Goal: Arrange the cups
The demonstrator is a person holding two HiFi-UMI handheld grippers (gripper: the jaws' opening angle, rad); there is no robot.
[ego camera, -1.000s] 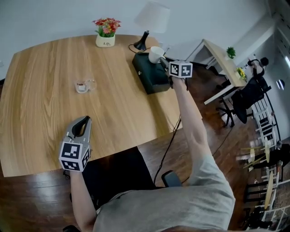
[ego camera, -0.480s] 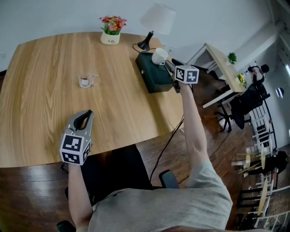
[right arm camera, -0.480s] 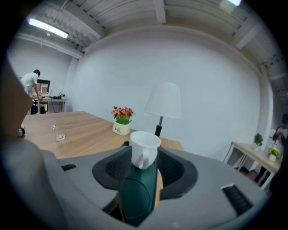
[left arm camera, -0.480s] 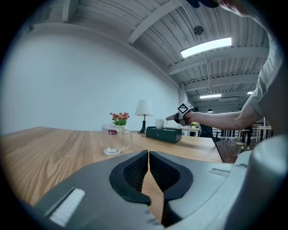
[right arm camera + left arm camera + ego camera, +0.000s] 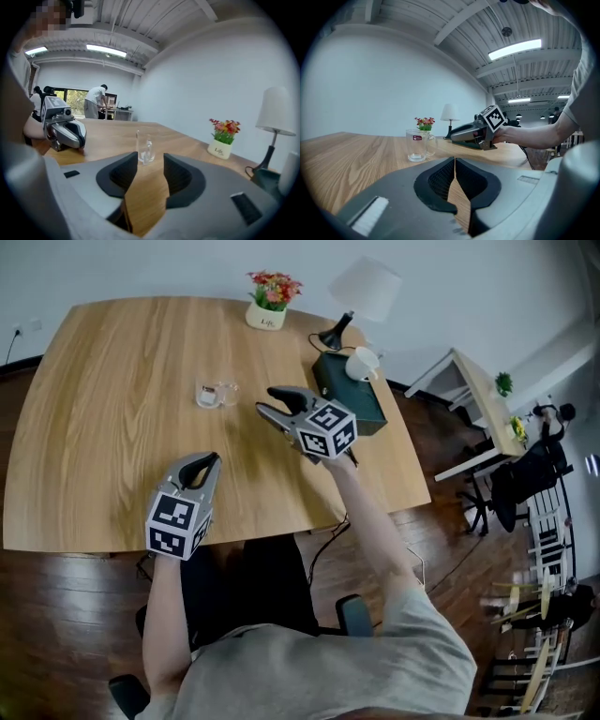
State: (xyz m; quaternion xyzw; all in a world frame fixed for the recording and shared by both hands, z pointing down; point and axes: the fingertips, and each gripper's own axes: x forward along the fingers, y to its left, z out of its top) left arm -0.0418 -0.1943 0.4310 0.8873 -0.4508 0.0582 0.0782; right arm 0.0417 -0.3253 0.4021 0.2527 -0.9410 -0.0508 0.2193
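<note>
A clear glass cup [image 5: 217, 393] with a handle and a red label stands on the wooden table [image 5: 103, 409]. A white cup [image 5: 362, 363] sits on top of a dark green box [image 5: 354, 397] at the table's right edge. My right gripper [image 5: 268, 401] hovers over the table just right of the glass cup, jaws open and empty; in the right gripper view the glass cup [image 5: 145, 150] stands straight ahead of the right gripper [image 5: 150, 163]. My left gripper [image 5: 208, 460] stays near the front edge, shut and empty. The left gripper view shows the glass cup [image 5: 416, 145] and the right gripper [image 5: 461, 134] beyond it.
A small pot of flowers [image 5: 270, 299] and a white-shaded lamp [image 5: 364, 292] stand at the table's far edge. A black cable runs off the right side by the box. People and desks [image 5: 101, 103] are far off in the room.
My right gripper let go of the white cup on the box, opened, and swung left across the table to beside the glass cup. The left gripper stayed put.
</note>
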